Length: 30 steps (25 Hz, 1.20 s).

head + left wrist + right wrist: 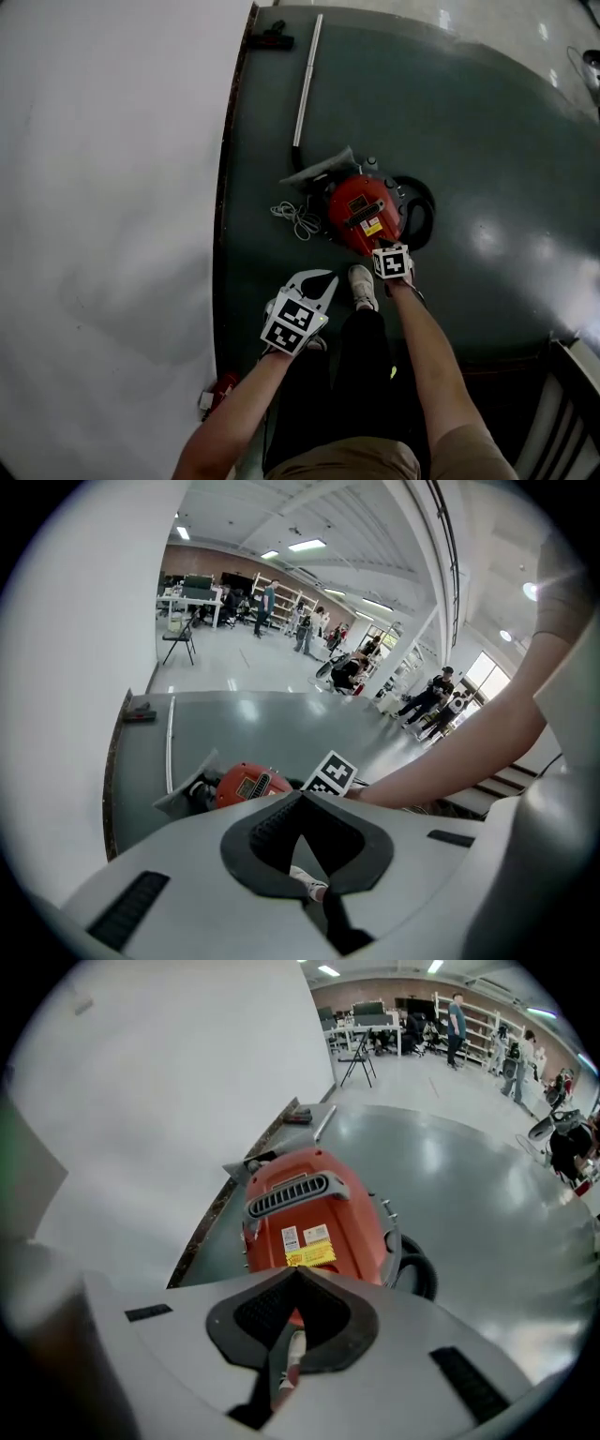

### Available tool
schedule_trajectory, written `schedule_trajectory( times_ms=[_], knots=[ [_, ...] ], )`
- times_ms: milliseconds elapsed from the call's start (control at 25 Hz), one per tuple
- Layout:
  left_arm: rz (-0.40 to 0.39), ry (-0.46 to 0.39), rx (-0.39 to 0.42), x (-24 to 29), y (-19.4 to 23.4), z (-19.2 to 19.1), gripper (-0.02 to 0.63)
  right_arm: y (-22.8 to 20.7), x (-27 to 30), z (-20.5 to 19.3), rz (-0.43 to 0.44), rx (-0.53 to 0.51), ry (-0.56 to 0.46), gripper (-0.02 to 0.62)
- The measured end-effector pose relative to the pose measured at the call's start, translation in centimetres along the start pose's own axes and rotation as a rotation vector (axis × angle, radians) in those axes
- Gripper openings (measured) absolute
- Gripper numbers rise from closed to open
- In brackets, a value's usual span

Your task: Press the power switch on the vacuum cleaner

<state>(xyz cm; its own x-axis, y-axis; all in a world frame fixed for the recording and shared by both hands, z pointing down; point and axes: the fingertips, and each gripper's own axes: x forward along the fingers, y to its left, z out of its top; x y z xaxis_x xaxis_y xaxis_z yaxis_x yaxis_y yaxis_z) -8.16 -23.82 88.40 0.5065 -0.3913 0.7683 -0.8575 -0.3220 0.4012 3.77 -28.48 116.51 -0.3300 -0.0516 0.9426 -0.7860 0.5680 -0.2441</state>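
On a dark green floor [487, 141], a red vacuum cleaner [361, 211] lay close to the left edge, where a white wall [112, 187] met it. In the head view a metal tube [306, 80] ran from the machine toward the far edge, a grey cord [298, 220] lay coiled at its left and a black hose [419, 214] curled at its right. The right gripper [389, 258] pointed steeply down at the machine's near end, while the left gripper [330, 277] hung short of it, beside the person's shoe [362, 286]. The left gripper view showed the left gripper [302, 796] with its fingers together and nothing between them, the vacuum cleaner [246, 785] beyond their tips and the right gripper's marker cube [330, 772] just beside its red body. The right gripper view showed the right gripper [298, 1271] with fingers pressed together and empty, poised over the near end of the vacuum cleaner [314, 1213] just below a yellow label [309, 1255] — whether they touched the casing could not be made out.
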Motion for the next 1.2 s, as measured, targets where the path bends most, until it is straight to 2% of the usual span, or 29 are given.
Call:
schedule_trajectory(
  times_ms=[160,320,400,520,600,760,880,1000,1200],
  knots=[
    [-0.01,-0.057,0.02,-2.7,-0.8,2.1,0.003,-0.1,-5.7,0.7,0.036,-0.021,-0.105,0.009],
    [-0.016,-0.176,0.071,-8.5,-2.4,4.1,0.003,2.0,-14.6,3.0,0.034,0.034,-0.312,0.009],
    [-0.026,-0.237,0.079,-11.8,-3.1,4.5,0.003,4.7,-20.3,5.2,0.054,0.074,-0.44,0.009],
    [-0.065,-0.258,0.111,-17.0,-3.7,3.8,0.003,10.5,-29.2,8.2,0.09,0.12,-0.633,0.009],
    [-0.102,-0.266,0.14,-21.1,-4.3,2.9,0.003,15.0,-34.9,8.9,0.11,0.131,-0.743,0.009],
    [-0.186,-0.341,0.221,-30.3,-6.7,2.3,0.003,23.3,-45.4,8.6,0.131,0.139,-0.932,0.009],
    [-0.239,-0.398,0.292,-36.4,-9.1,2.2,0.003,28.3,-52.4,7.5,0.141,0.142,-1.042,0.009],
    [-0.272,-0.449,0.341,-41.1,-10.8,1.9,0.003,32.0,-58.5,6.5,0.114,0.101,-1.132,0.009],
    [-0.29,-0.551,0.318,-46.4,-12.2,2.2,0.003,34.8,-67.7,4.9,0.023,0.025,-1.254,0.009]
  ],
)
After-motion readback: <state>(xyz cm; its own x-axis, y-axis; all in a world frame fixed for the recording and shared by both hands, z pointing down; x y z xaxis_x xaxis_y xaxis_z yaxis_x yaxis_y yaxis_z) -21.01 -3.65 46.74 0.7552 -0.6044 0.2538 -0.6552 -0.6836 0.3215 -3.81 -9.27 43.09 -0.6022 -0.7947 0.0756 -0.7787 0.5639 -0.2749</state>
